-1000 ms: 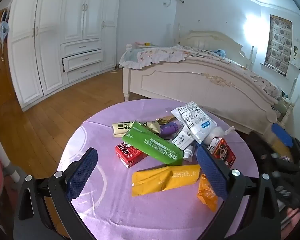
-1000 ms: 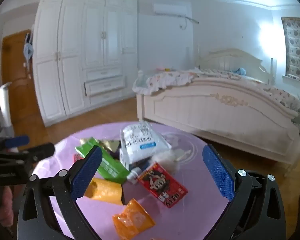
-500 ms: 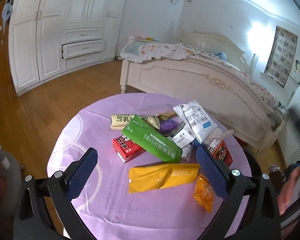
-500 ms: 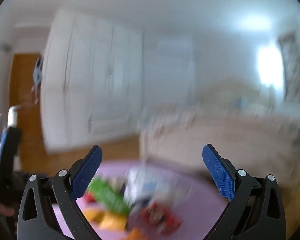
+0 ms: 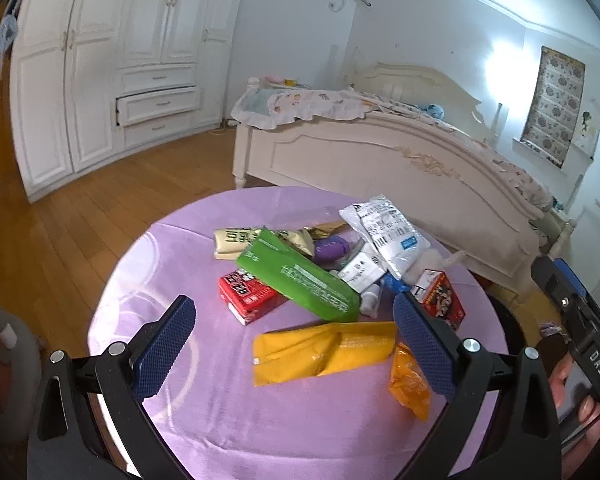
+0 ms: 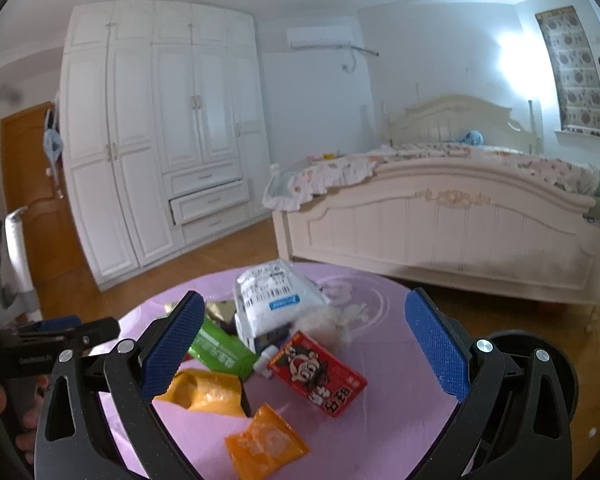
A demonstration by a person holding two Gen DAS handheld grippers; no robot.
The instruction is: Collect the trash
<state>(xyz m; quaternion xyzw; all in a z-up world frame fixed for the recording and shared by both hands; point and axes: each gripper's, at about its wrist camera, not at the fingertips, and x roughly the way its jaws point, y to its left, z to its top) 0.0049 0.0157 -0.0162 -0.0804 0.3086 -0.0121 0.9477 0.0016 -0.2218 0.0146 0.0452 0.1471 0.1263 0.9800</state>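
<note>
Round table (image 5: 172,420), purple cloth; all places below are given from it.

- Your left gripper (image 5: 294,344): above the table's near edge, jaws spread wide, nothing between the blue pads (image 5: 164,344).
- Your right gripper (image 6: 300,340): above the table's near right edge, jaws spread wide, empty. From the left wrist view its body shows off the table's right side, held in your hand (image 5: 576,392).
- Trash, all heaped on the table's centre and right half:
  - green pouch (image 5: 300,276), centre, lying across the red box (image 5: 248,296).
  - yellow wrapper (image 5: 324,350), flat, near side of the heap.
  - small orange packet (image 5: 410,384), nearest the right edge, just beside the yellow wrapper's end.
  - red cartoon carton (image 6: 320,372), right side.
  - white labelled mailer bag (image 5: 384,232), far side, on top of the heap.
  - cream packet (image 5: 240,240), far left of the heap, partly under the green pouch.
  - purple item (image 5: 330,248), white carton (image 5: 360,270) and small white bottle (image 5: 370,300), wedged mid-heap.
- Beyond the table: cream bed (image 5: 400,160), white wardrobe (image 5: 100,80).
</note>
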